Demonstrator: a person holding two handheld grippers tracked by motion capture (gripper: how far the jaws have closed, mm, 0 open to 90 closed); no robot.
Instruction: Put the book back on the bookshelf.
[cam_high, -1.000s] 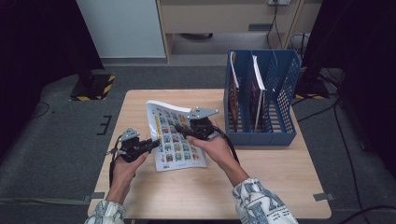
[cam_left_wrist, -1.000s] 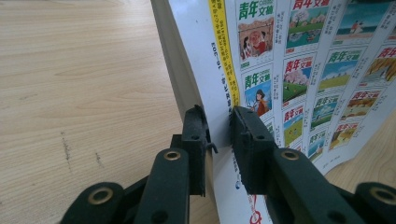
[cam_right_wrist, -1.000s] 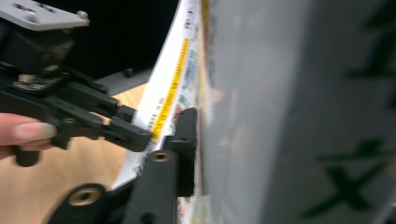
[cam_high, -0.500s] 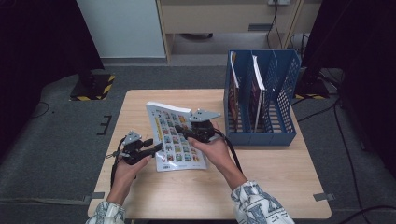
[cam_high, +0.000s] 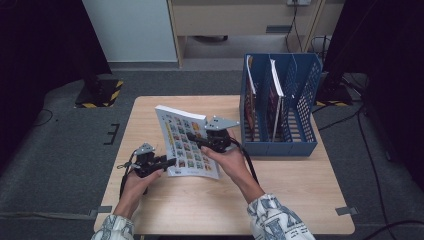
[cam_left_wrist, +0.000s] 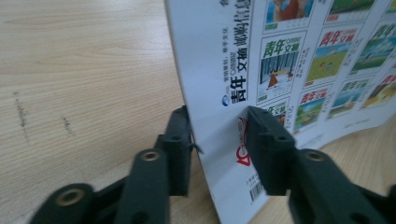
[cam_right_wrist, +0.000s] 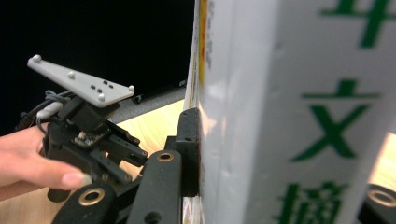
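At centre frame, the right gripper (cam_high: 200, 143) is clamping a magazine (cam_high: 186, 142) while the left gripper (cam_high: 169, 161), jaws just closing astride its corner, is risking creasing the cover.

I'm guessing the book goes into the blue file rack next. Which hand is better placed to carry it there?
The right gripper: it is clamped on the book and sits beside the blue rack. The left gripper straddles the book's near corner at the far side; its jaws have just been closing.
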